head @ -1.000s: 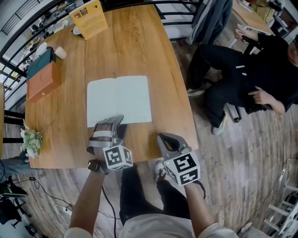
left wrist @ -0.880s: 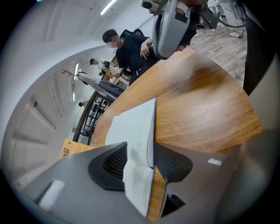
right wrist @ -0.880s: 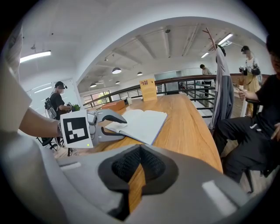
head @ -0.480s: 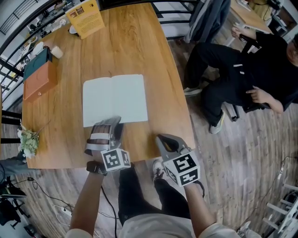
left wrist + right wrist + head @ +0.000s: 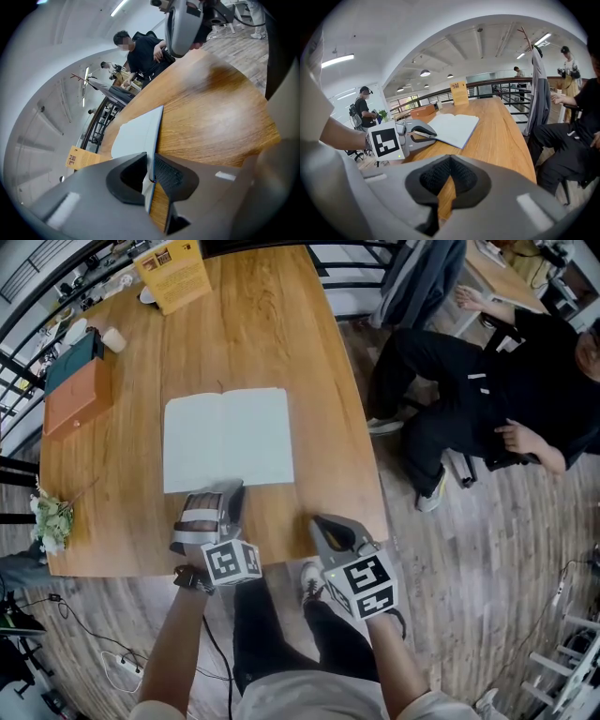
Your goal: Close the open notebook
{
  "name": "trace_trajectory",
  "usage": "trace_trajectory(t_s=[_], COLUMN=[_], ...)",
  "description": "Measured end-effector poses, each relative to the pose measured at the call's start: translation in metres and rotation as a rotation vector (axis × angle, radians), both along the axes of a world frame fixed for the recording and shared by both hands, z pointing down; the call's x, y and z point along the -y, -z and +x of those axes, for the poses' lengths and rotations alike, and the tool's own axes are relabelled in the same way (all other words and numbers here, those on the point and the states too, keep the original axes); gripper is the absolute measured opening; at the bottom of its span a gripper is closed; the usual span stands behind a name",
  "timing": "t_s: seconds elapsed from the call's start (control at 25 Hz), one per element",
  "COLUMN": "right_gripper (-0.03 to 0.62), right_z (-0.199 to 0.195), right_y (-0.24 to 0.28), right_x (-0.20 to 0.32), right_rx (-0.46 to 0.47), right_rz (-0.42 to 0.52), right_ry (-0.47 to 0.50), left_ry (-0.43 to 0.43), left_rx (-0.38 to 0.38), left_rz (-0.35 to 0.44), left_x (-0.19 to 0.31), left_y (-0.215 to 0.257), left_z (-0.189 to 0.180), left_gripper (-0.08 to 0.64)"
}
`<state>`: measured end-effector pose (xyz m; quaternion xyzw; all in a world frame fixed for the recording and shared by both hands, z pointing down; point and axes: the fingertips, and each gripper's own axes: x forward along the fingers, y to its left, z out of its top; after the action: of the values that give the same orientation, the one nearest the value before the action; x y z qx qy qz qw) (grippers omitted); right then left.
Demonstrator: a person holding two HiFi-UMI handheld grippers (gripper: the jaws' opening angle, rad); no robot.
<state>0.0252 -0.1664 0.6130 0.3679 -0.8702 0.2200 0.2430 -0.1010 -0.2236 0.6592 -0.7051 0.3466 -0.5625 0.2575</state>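
**A:** Head view first. Where is the notebook point(image 5: 228, 439)?

**B:** It lies open and flat on the wooden table point(image 5: 281, 324), pale pages up, with the spine running away from the person. The left gripper point(image 5: 221, 489) is at the near edge of the book's left half. The right gripper point(image 5: 324, 521) is apart from it, over bare wood near the table's front edge.

**A:** And the fingers?

**B:** In the left gripper view, the jaws have just been closing. They now pinch that near edge, with a thin, bluish-edged layer between the pads. I cannot tell whether they hold the cover as well or only leaves. In the right gripper view, the jaws meet with nothing between them.

**A:** How will it handle?

**B:** I'd say light and thin, but floppy. The paper will bend and sag rather than swing over as one stiff board. A grip on loose leaves alone could fan them or crease a corner, so the hold should take in the cover too. The edge now held looks a sound place for that, and the outer corner would give more leverage.

**A:** Any risk?

**B:** A book this light may slide on the smooth wood while the half folds over the spine. The free gripper could steady the right page.
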Motion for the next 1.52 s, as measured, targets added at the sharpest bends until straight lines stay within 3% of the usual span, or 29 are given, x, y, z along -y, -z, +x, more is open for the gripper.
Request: trace_trajectory(t_s=[0.36, 0.68, 1.28, 1.52], right_gripper=[0.0, 0.0, 0.0, 0.0], right_z=[0.006, 0.011, 0.002, -0.007], right_y=[0.004, 0.01, 0.023, 0.03], right_x=[0.0, 0.002, 0.008, 0.017], right_rx=[-0.006, -0.01, -0.013, -0.004], right_rz=[0.008, 0.015, 0.029, 0.038], right_ry=[-0.013, -0.015, -0.001, 0.014], left_ry=[0.022, 0.077, 0.151, 0.222], left_rx=[-0.037, -0.143, -0.241, -0.372], left_rz=[-0.034, -0.063, -0.024, -0.038], left_x=[0.001, 0.001, -0.002, -0.001], left_y=[-0.003, 0.003, 0.019, 0.022], left_z=[-0.001, -0.002, -0.01, -0.016], left_gripper=[0.04, 0.04, 0.035, 0.034])
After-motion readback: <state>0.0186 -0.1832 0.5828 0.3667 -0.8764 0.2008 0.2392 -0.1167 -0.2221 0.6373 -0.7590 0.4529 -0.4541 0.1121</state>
